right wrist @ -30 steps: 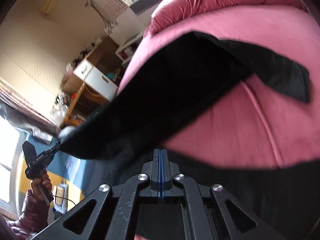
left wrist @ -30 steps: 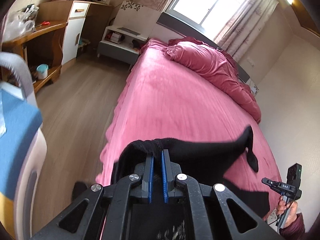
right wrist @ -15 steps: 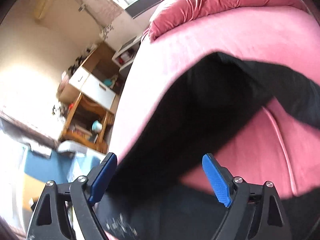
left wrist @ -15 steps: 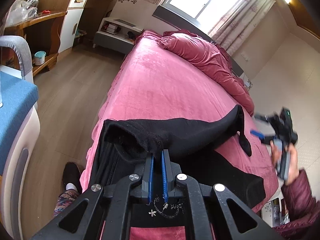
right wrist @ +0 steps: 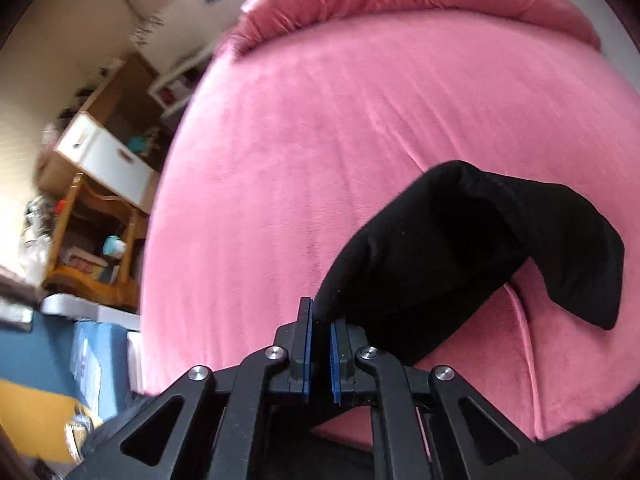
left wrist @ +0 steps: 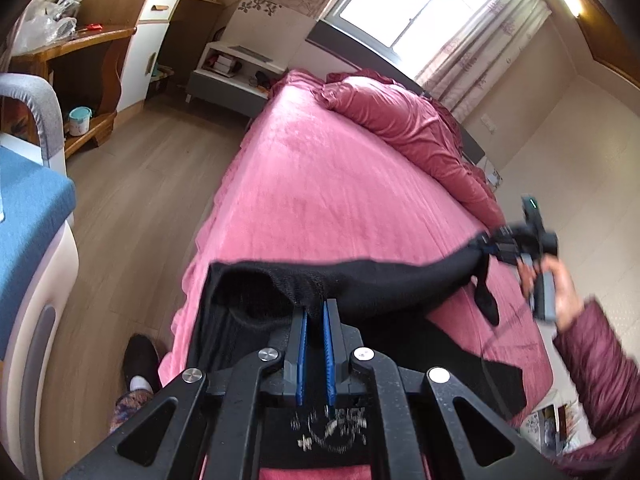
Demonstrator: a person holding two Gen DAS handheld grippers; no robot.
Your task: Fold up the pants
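Room: bedroom with a wood-plank floor (left wrist: 132,184), daylight coming through a window (left wrist: 416,12) beyond the head of the bed.
Bed: pink bed (left wrist: 320,200) filled most of both views; every place below is given relative to it.
Left gripper: left gripper (left wrist: 314,312) sat over the foot end of the bed, near its left edge, its blue pads clenched on a bunched black edge of the pants.
Pants: black pants (left wrist: 360,280) lay across the foot end of the bed, one band of cloth stretched taut from the left gripper toward the bed's right side, the rest spread flat on the cover below that band.
Right gripper: right gripper (right wrist: 320,320) was nipped onto a tip of the black cloth at the bed's right side; in the left wrist view it showed blurred, held in the person's hand (left wrist: 560,288) in a maroon sleeve.
Pant end: in the right wrist view the pants (right wrist: 460,248) rose off the cover from the pads and flopped over to the right, the free end hanging down onto the bed.
Quilt: rumpled pink quilt (left wrist: 404,124) was heaped at the head of the bed.
Nightstand: white nightstand (left wrist: 236,68) stood at the head of the bed, on its left.
Cabinet: wood-and-white cabinet (left wrist: 152,40) stood well to the left of the bed, against the wall.
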